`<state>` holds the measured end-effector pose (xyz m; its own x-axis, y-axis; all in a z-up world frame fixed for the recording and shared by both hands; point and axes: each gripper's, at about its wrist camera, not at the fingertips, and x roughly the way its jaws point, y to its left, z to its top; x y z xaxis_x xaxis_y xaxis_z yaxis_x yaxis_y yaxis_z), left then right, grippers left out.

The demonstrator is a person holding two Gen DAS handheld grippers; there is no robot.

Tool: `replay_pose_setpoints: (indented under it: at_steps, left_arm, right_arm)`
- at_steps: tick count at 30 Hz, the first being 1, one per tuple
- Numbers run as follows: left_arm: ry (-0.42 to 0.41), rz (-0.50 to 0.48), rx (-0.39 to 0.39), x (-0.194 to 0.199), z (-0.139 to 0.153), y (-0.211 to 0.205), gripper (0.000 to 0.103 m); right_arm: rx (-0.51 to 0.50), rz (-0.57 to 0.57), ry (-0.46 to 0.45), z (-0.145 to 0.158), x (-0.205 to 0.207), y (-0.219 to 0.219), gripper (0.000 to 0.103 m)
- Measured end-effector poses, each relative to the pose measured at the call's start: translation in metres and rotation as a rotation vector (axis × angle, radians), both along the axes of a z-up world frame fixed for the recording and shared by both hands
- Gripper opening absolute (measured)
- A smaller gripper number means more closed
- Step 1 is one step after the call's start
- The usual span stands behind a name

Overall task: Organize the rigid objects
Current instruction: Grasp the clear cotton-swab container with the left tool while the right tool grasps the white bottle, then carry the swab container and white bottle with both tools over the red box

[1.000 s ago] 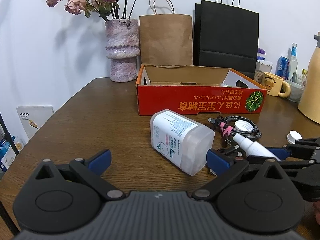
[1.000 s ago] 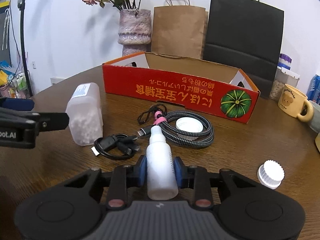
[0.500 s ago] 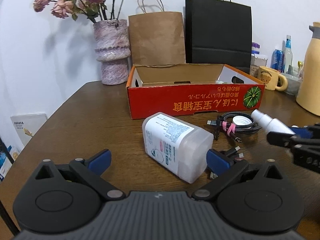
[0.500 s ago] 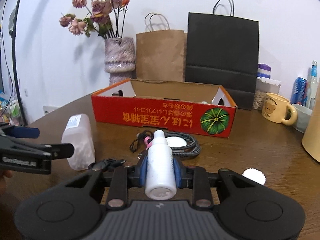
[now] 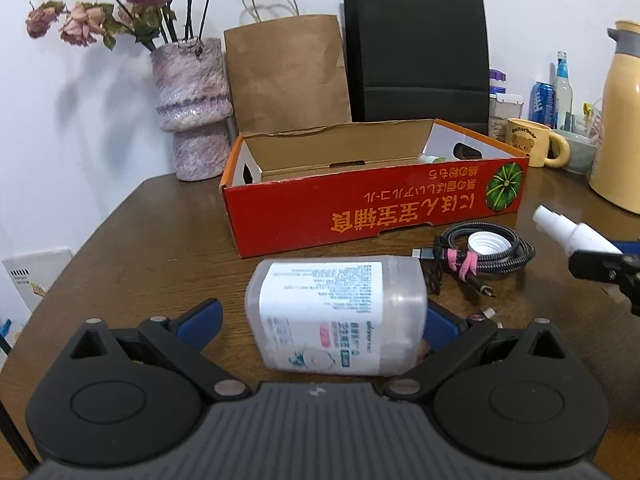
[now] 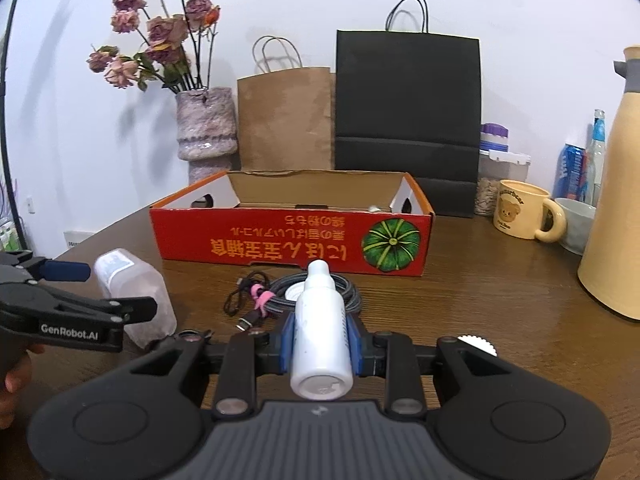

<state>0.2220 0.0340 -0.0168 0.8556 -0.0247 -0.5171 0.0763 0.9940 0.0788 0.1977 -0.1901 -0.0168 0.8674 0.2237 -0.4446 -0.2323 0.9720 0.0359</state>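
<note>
A dark brown wooden table [image 5: 152, 232] fills the lower part of both views, set against a plain white wall. Along the back stand a mottled pink vase [image 6: 205, 128] of dried roses, a brown paper bag [image 6: 285, 116] and a black paper bag [image 6: 408, 116]; at the right edge are a bear mug [image 6: 520, 214] and a cream jug [image 5: 622, 120].

The open red cardboard box [image 5: 372, 204] sits in the middle of the frame.

In the right wrist view the right gripper [image 6: 321, 344] is clenched on a white spray bottle [image 6: 321, 336], nozzle pointing toward the box, raised above a coiled braided cable [image 6: 316, 292]. Only this view shows a white ribbed cap [image 6: 478, 345] at lower right.

The left wrist view alone shows the left gripper [image 5: 320, 322] spread wide around a translucent labelled jar [image 5: 340, 316] lying on its side, plus something white inside the box's far right corner
</note>
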Motion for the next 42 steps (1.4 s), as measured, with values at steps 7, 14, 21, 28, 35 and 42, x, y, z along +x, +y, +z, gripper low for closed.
replay_pose_setpoints:
  at_steps: [7,14,21,28,35,42]
  left_arm:
    - [0.031,0.011,-0.021,0.009,-0.003,-0.001,0.094]
    - [0.036,0.045,-0.046,0.009,-0.003,-0.004,0.084]
    - [0.025,0.058,-0.035,0.001,0.002,-0.011,0.084]
    - [-0.005,0.107,-0.027,-0.006,0.008,-0.011,0.084]
    - [-0.045,0.145,-0.041,-0.016,0.018,-0.012,0.084]
    - [-0.120,0.170,-0.069,-0.031,0.037,-0.019,0.084]
  right_arm:
    - [-0.005,-0.004,0.009,-0.002,0.001,0.002,0.027]
    - [-0.008,-0.006,0.005,-0.002,0.001,0.002,0.027]
    - [-0.009,-0.009,-0.003,-0.002,0.000,0.001,0.027]
    - [-0.006,-0.014,-0.023,0.001,-0.003,-0.001,0.027]
    - [0.000,-0.013,-0.037,0.004,-0.005,-0.002,0.027]
    - [0.020,-0.022,-0.054,0.009,-0.009,-0.005,0.027]
